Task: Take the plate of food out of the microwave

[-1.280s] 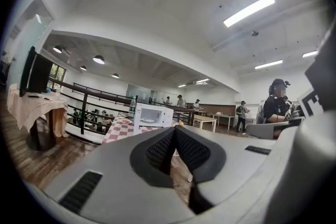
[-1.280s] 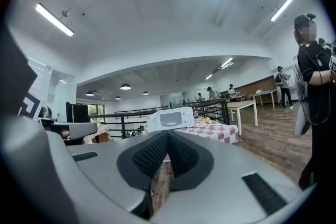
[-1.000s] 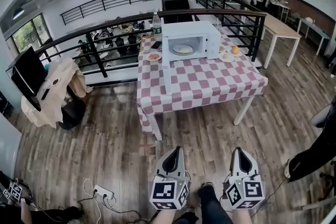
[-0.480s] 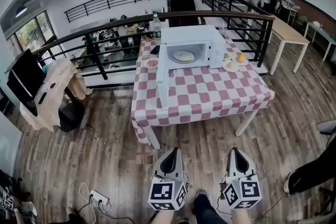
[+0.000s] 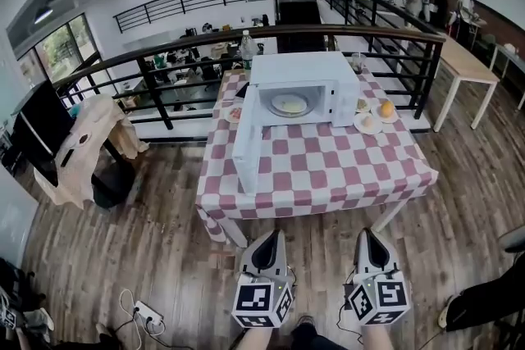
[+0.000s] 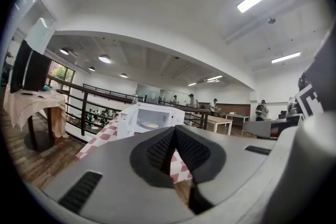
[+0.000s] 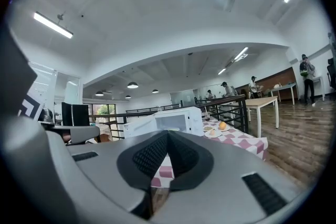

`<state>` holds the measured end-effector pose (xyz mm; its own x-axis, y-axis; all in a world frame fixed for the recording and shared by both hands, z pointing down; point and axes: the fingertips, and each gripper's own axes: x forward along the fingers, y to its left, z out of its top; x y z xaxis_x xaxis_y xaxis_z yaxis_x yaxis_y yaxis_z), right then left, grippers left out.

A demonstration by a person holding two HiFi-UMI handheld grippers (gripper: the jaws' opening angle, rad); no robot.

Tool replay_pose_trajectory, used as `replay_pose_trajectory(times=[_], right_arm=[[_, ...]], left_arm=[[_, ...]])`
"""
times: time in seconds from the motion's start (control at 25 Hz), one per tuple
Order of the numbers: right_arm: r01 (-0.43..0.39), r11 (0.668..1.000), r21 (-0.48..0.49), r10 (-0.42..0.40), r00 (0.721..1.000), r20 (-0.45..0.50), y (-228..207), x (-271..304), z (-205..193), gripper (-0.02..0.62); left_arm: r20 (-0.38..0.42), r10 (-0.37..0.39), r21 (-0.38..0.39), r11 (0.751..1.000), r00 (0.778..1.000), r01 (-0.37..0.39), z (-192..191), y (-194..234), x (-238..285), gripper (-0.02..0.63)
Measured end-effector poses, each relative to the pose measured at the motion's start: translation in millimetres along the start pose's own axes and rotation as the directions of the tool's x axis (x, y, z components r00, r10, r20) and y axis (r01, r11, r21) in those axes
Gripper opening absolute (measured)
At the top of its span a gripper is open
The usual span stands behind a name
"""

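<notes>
A white microwave (image 5: 303, 70) stands on a table with a red-and-white checked cloth (image 5: 328, 168). Its door (image 5: 246, 139) hangs open to the left. Inside sits a plate of pale food (image 5: 289, 103). Low in the head view, well short of the table's near edge, my left gripper (image 5: 269, 238) and right gripper (image 5: 371, 235) are both shut with nothing in them. The left gripper view has the microwave (image 6: 152, 113) and plate (image 6: 150, 125) beyond the shut left gripper (image 6: 174, 134). Past the shut right gripper (image 7: 167, 136), the right gripper view shows the microwave (image 7: 173, 120) far off.
Right of the microwave are small plates (image 5: 367, 124), one with an orange (image 5: 385, 108). A bottle (image 5: 244, 45) stands behind it. A black railing (image 5: 164, 53) runs behind the table. A draped table (image 5: 86, 135) stands left, and a power strip (image 5: 148, 313) lies on the floor.
The table and microwave have come nearer and grown larger in the head view. Both grippers have stayed shut at the bottom of the view.
</notes>
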<state>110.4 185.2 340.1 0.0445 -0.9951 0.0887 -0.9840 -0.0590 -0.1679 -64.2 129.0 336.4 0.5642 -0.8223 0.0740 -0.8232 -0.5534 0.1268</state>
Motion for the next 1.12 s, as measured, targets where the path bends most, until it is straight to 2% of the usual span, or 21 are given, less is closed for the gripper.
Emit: replay_pose_trajectory(times=[0.2, 0.52, 1.12], right_arm=[[-0.041, 0.999, -0.003, 0.041, 0.999, -0.009, -16, 35, 1, -0.009], [-0.081, 0.997, -0.006, 0.08, 0.996, -0.039, -28, 67, -6, -0.009], [-0.07, 0.998, 0.007, 0.07, 0.995, -0.066, -39, 150, -13, -0.009]], left_arm=[[0.006, 0.043, -0.003, 0.999, 0.999, -0.043, 0, 2, 33, 0.02], [-0.032, 0.085, -0.009, 0.996, 0.996, -0.086, -12, 7, 62, 0.02], [-0.06, 0.04, -0.015, 0.999, 0.997, -0.041, -20, 30, 148, 0.02]])
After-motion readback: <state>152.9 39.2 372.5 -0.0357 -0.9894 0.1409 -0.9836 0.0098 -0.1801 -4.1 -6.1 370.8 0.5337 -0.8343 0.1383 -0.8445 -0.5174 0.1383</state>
